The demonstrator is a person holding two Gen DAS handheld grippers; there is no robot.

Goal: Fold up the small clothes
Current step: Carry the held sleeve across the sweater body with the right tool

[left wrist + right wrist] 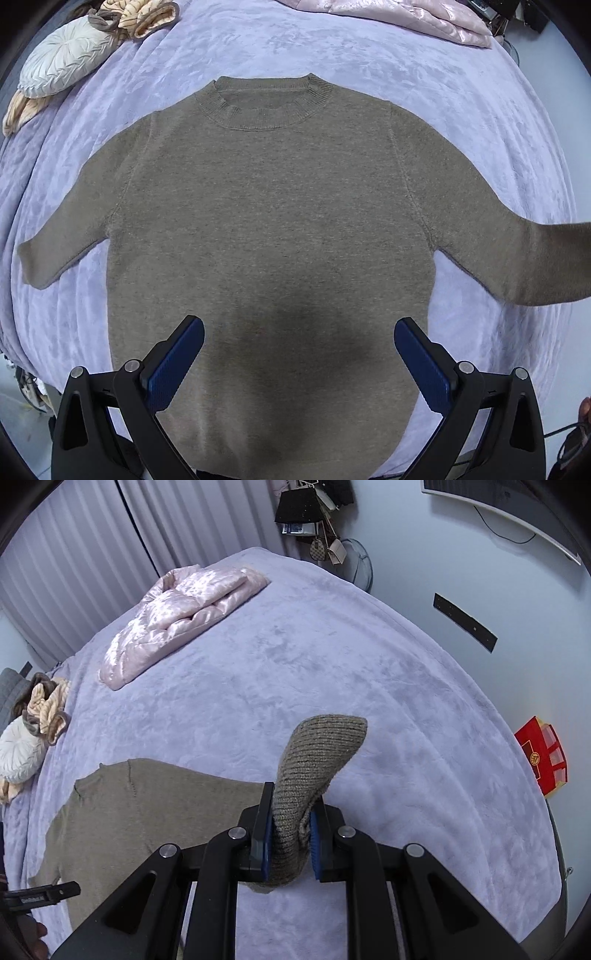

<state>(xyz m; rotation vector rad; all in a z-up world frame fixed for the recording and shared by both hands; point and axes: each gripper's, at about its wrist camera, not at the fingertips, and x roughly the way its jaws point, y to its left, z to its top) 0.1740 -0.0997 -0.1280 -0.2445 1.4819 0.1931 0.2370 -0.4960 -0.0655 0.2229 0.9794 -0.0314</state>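
A taupe knit sweater [269,229] lies flat, face up, on the lavender bedspread [461,122], collar far from me. In the left wrist view my left gripper [299,332] hangs straight above the sweater's lower body, jaws wide apart with nothing between the blue pads. The sweater's right sleeve [535,262] stretches off the frame's right edge. In the right wrist view my right gripper [290,812] is shut on that sleeve's ribbed cuff [317,760], which sticks up past the pads above the bed. The sweater's body [147,819] lies to the lower left.
A folded pink quilted blanket [177,616] sits at the far side of the bed. A white round pillow [62,62] and a striped cloth [144,14] lie near the bed's corner. A red box [543,757] stands beyond the bed's right edge.
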